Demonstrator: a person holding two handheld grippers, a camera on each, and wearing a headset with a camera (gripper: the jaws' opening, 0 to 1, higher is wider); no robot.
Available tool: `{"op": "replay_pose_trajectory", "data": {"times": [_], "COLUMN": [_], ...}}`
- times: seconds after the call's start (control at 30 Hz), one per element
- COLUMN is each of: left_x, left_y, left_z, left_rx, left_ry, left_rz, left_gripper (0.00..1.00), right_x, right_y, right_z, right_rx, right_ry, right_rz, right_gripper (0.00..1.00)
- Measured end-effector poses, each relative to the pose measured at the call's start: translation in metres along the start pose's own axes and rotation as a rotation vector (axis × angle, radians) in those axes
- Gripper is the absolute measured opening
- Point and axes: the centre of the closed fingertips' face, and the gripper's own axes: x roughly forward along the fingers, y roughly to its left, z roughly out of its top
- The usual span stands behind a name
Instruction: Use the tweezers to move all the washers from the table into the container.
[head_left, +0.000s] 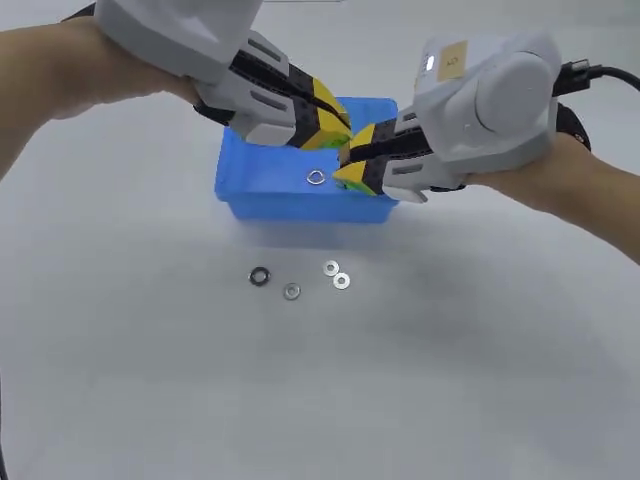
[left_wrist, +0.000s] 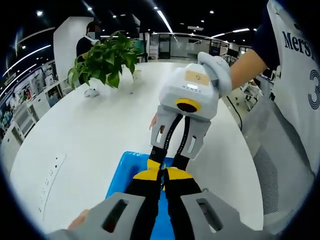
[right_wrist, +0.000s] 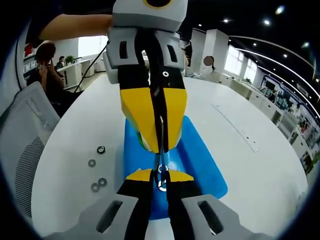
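Status: the left gripper (head_left: 335, 122) and right gripper (head_left: 352, 166) meet tip to tip above the container (head_left: 250, 196).

Jaws:
- Left: closed. In the right gripper view a thin metal strip, taken to be the tweezers (right_wrist: 161, 159), runs out of the seam between its yellow tips.
- Right: closed to a narrow slit around the far end of the tweezers. It appears to pinch them, but pad contact is not clearly shown.

Washers: one washer (head_left: 316, 178) lies inside the container, just below the tips. Four washers (head_left: 291, 291) lie on the table (head_left: 450, 380) in a loose row near the container's front wall, two of them touching. A small ring shows in the slit of the right jaws in the right gripper view. It cannot be told whether that ring is carried or is the one on the container floor.

Judged progress: early, with most of the load not yet moved.

Faults to expect:
- Tweezers twisting or slipping between the two grips, caused by uneven squeeze or by the hands drifting apart.
- A flat washer skating away, caused by tips landing on its face instead of its rim.
- The touching pair lifting together, then one dropping short of the container.
- A low pass knocking the front wall and shifting the container.
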Motion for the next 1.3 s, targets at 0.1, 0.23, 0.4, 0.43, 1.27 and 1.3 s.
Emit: {"op": "replay_pose_trajectory", "data": {"times": [0.1, 0.23, 0.4, 0.43, 1.27, 1.3], "left_x": [0.000, -0.002, -0.010, -0.011, -0.059, -0.060], "left_y": [0.000, -0.001, -0.002, -0.002, -0.061, -0.062], "left_z": [0.000, 0.002, 0.008, 0.009, 0.033, 0.033], "left_rx": [0.003, 0.013, 0.026, 0.029, 0.097, 0.099], "left_ry": [0.001, 0.002, -0.005, -0.007, -0.038, -0.036], "left_rz": [0.000, 0.002, 0.012, 0.013, 0.065, 0.064], "left_gripper": [0.07, 0.07, 0.06, 0.06, 0.07, 0.07], "right_x": [-0.001, -0.002, -0.007, -0.009, -0.036, -0.036], "right_y": [0.001, 0.001, 0.001, 0.001, 0.051, 0.055], "right_z": [0.000, 0.003, 0.011, 0.013, 0.062, 0.062], "right_rx": [-0.003, -0.006, -0.016, -0.019, -0.115, -0.127], "right_ry": [0.002, -0.002, -0.017, -0.020, -0.078, -0.073], "right_rz": [0.001, -0.001, -0.014, -0.017, 0.009, 0.014], "right_gripper": [0.11, 0.11, 0.11, 0.11, 0.11, 0.11]}}
